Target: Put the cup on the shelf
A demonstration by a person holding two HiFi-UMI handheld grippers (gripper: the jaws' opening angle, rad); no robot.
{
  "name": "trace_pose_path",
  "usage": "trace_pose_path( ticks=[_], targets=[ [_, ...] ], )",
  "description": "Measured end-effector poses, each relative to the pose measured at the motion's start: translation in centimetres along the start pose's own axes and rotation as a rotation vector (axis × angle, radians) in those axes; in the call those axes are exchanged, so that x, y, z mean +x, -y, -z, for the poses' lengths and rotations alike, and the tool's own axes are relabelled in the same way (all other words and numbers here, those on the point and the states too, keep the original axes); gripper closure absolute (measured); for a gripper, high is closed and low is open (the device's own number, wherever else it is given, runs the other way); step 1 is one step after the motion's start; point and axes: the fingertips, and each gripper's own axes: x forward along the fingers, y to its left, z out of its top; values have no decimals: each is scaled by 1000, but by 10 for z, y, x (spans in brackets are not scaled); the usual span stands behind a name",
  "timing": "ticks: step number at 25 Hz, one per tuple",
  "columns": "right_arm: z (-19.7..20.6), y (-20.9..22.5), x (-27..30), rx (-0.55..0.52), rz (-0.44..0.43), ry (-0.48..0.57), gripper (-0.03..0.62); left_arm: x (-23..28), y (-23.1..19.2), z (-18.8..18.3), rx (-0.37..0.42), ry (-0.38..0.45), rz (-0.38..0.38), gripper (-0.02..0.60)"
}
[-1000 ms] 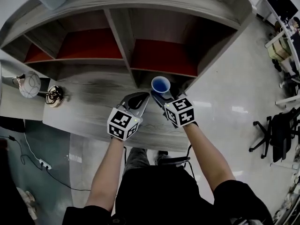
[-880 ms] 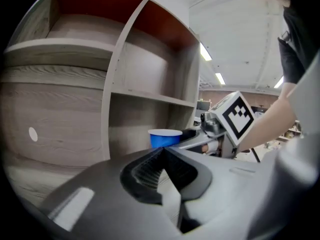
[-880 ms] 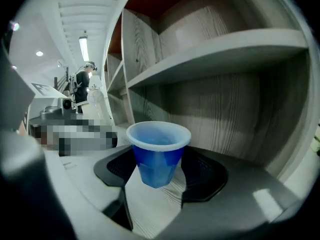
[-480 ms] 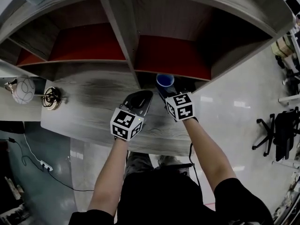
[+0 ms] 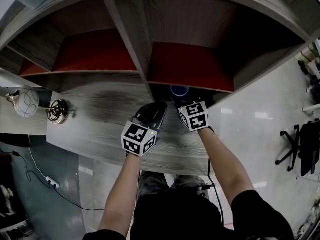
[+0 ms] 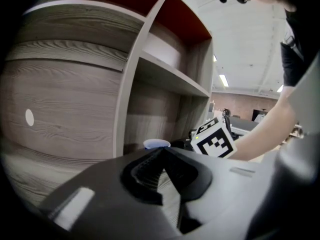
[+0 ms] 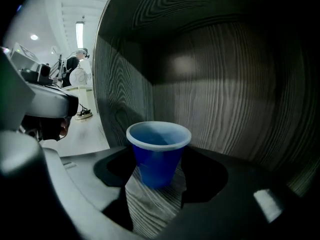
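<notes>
Cup [image 7: 158,151], blue with a pale rim, stood upright inside the lower right compartment of the wooden shelf [image 5: 131,41], below the red-lined compartments. At the far left of the desk [image 5: 95,121] sat a white globe [image 5: 25,103] beside a wire ornament [image 5: 57,110]. Nearer the middle, the left gripper [image 6: 161,151] hovered over the desk with its jaws together, holding nothing. Just to its right, the right gripper [image 7: 158,174] was clamped on the cup's sides.

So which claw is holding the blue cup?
The right gripper: the blue cup is gripped between its jaws. The left gripper is shut with nothing in it.
</notes>
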Motion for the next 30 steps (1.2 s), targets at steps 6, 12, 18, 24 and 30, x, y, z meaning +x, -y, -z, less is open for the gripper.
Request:
trace_pose_path(
  ticks=[6,12,18,24,30],
  targets=[
    [5,6,9,-24,11,16,303,2,-1,7,-1,1,-12,581],
    [20,16,16,-42,20,-16,301,-4,0,15,-8,-9,-25,581],
    [22,17,20,-47,17,-29,301,-4,0,19,-13,-17,-26,581],
    [32,15,18,10,-20,-103,296,-4,3,16,-13,-24,-20,581],
    [29,8,-2,58,-49,-123,247,-7,10,10,-14,-32,-18,581]
  ],
)
